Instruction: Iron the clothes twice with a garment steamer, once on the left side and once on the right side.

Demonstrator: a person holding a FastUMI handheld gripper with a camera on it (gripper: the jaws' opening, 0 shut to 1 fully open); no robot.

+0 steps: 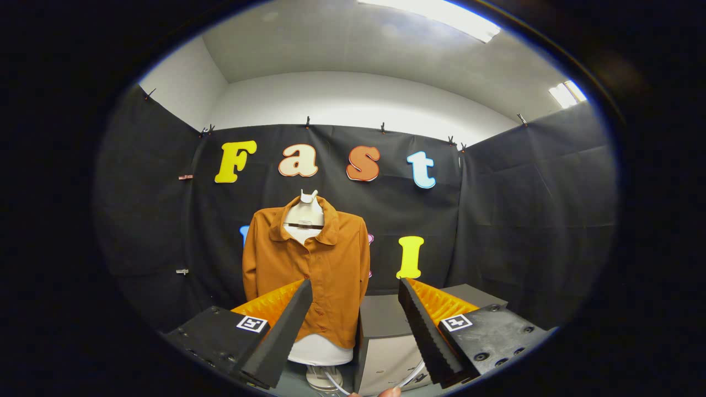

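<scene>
**Facing the orange shirt with open fingers**

Looking out from the gripper view, the gripper [356, 289] points at the back of the booth. Its two fingers come up from the bottom of the picture, one at lower left and one at lower right. They stand wide apart — nothing is held between them. Each finger has a ridged inner face and sits on a dark block with a small square marker on top.

The orange shirt [307, 270] is a little left of the middle of the picture. It hangs on a white dress form [304, 216], buttoned down the front, with its collar open at the top. The white neck of the form pokes out above the collar, and the white bottom of the form shows under the hem. The shirt is beyond the fingers. The left finger crosses in front of its lower left part, so that part is hidden.

Just to the right of the shirt, low in the picture, stands a grey box [386, 342]. It shows in the gap between the two fingers and sits close beside the dress form.

At the very bottom, in the middle, a thin white cord [334, 380] curves past the foot of the form. A fingertip [391, 392] peeks in there too — just the tip.

The black cloth wall [524, 220] wraps around the back and sides. Above it are a white wall and a bright ceiling light [441, 14] at the top.
</scene>
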